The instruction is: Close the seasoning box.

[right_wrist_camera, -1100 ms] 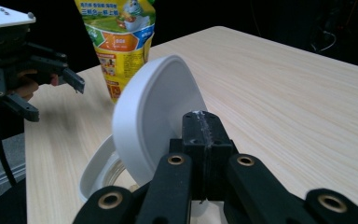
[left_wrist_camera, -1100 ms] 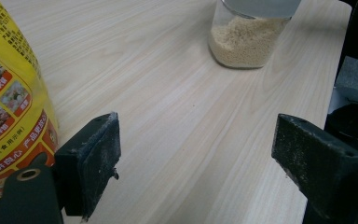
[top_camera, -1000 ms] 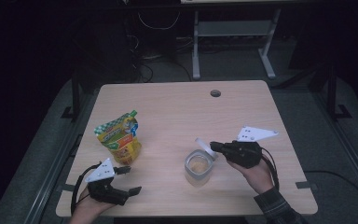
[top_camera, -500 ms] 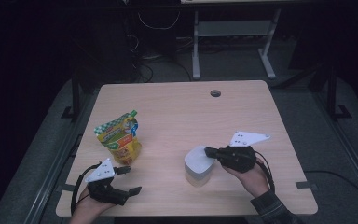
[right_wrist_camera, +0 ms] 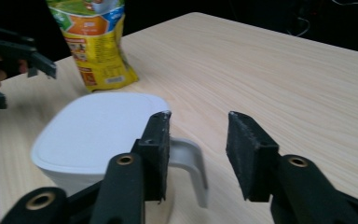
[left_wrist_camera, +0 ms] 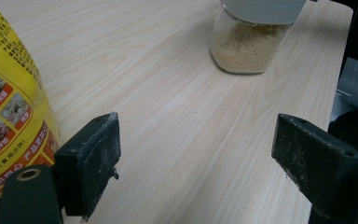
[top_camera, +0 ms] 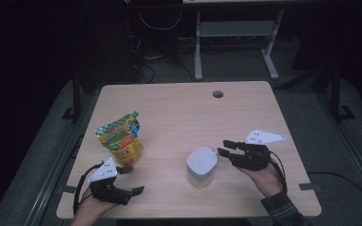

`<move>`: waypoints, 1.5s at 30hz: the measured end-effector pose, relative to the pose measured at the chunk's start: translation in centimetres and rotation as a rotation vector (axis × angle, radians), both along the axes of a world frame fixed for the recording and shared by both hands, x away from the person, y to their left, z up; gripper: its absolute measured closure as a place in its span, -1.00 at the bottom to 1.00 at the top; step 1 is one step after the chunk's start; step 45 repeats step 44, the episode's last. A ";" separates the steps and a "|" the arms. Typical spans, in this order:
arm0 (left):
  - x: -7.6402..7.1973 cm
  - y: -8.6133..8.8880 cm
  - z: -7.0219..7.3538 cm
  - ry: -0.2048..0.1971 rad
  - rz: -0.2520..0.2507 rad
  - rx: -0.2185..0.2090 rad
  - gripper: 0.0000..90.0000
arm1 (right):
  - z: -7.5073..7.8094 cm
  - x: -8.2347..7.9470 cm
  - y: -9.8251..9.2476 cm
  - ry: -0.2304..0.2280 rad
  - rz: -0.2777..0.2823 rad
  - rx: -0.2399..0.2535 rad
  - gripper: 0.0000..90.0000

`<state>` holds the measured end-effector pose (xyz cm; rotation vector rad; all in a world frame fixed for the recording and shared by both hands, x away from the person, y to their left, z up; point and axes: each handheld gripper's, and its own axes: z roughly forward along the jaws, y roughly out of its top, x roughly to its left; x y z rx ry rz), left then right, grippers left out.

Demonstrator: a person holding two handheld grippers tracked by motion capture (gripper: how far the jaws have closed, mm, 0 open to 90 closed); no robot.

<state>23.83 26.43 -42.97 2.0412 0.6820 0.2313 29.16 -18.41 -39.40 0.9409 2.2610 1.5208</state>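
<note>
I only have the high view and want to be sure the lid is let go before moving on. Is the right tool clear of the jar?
Observer: It has let go. In the right gripper view the right tool has just been opening. The lid's tab lies in the gap, not pinched.
Operator: What's in the jar?
Observer: The left gripper view shows pale grains in the lower part of the jar.

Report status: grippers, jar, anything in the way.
Right gripper jaws just opened, beside the lid, nothing between them. Left gripper open, empty. Lid on jar. Yellow pouch stands apart.
</note>
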 end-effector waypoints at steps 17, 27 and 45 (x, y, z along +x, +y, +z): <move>-0.2 1.0 -0.2 -0.012 0.015 0.003 -0.67 | -2.8 -1.0 -3.8 0.012 -0.153 -0.072 -0.19; -0.1 0.9 -0.6 -0.010 0.026 0.016 -0.66 | -4.9 -2.6 -4.8 0.034 -0.174 -0.124 -0.40; 0.3 0.7 -1.1 0.002 0.017 0.043 -0.66 | -7.0 -3.3 -5.8 0.038 -0.227 -0.150 -0.65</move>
